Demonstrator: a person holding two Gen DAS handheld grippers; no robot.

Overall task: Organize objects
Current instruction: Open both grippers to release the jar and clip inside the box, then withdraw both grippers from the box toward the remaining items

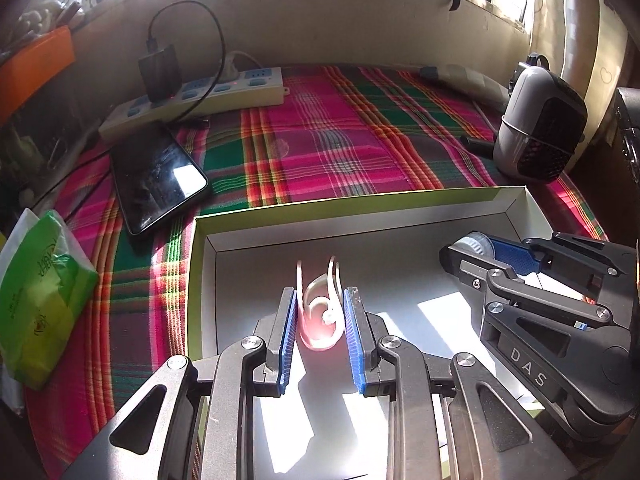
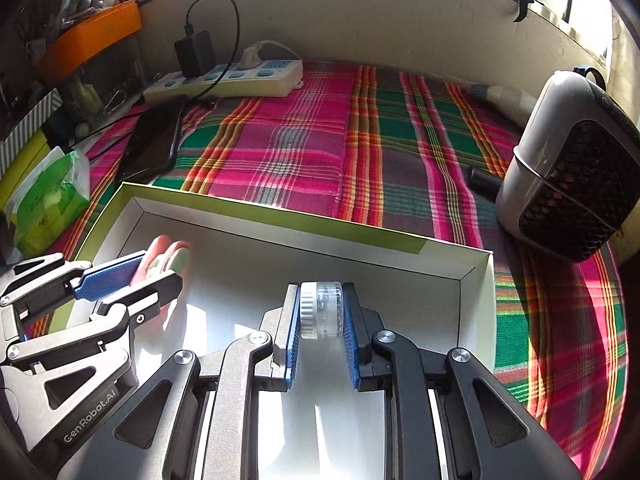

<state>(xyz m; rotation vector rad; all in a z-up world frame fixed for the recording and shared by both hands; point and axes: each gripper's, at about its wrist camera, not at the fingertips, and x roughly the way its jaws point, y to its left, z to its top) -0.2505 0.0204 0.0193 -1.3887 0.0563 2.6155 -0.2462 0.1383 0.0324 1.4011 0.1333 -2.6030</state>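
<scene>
My left gripper point(image 1: 320, 300) is shut on a pink and white clip-like object point(image 1: 320, 312) and holds it over the floor of a shallow white box with a green rim point(image 1: 208, 280). It also shows in the right wrist view point(image 2: 160, 268) at the left, with the pink object point(image 2: 168, 258) between its fingers. My right gripper point(image 2: 321, 300) is shut on a small clear round container with a ribbed white lid point(image 2: 322, 310), also over the box point(image 2: 280, 216). In the left wrist view the right gripper point(image 1: 476, 250) sits at the box's right side.
The box lies on a plaid cloth point(image 1: 340, 140). A phone point(image 1: 160, 176) and a power strip point(image 1: 192, 100) with a charger lie at back left. A green tissue pack point(image 1: 40, 300) is at left. A grey fan heater point(image 2: 572, 168) stands at right.
</scene>
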